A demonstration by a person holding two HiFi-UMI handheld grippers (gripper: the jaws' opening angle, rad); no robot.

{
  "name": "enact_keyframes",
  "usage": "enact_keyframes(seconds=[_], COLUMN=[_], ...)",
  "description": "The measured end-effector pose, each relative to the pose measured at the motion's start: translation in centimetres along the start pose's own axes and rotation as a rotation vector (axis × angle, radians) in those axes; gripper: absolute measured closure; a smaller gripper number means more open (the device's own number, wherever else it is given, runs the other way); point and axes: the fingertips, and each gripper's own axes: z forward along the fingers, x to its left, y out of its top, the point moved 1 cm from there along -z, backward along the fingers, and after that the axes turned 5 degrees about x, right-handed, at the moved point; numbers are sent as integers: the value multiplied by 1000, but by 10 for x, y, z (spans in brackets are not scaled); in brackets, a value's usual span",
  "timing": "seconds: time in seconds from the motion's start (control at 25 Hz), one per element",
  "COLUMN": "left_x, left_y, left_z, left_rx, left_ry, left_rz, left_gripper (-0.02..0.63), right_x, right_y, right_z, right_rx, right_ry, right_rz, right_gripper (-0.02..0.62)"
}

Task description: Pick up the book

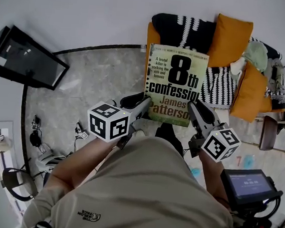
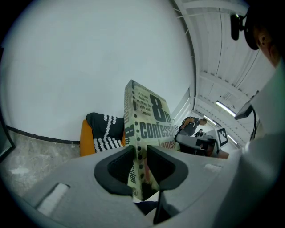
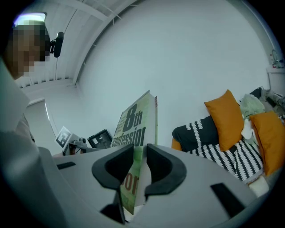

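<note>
Green-covered paperback book (image 1: 174,84), titled "8th confession", is held up off the floor, cover facing the head camera. Its lower left edge is clamped in the left gripper (image 1: 143,103), and its lower right edge is clamped in the right gripper (image 1: 194,107).

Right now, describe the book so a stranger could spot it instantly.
Start at the pile of orange cushions and black-and-white striped cushions by the white wall. In front of it, the left tongs and right tongs clamp the book by its lower corners. It alone is a flat green paperback, its cover reading "8th confession".
</note>
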Motion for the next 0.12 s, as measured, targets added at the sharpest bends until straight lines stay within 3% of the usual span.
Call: enact_keyframes(seconds=[0.12], left_x=[0], left_y=[-1], left_z=[0], left_rx=[5], left_ry=[-2], left_rz=[-6], left_gripper=[505], right_x=[0], right_y=[0], right_z=[0], right_rx=[3], right_ry=[0], right_rz=[0], right_gripper=[494])
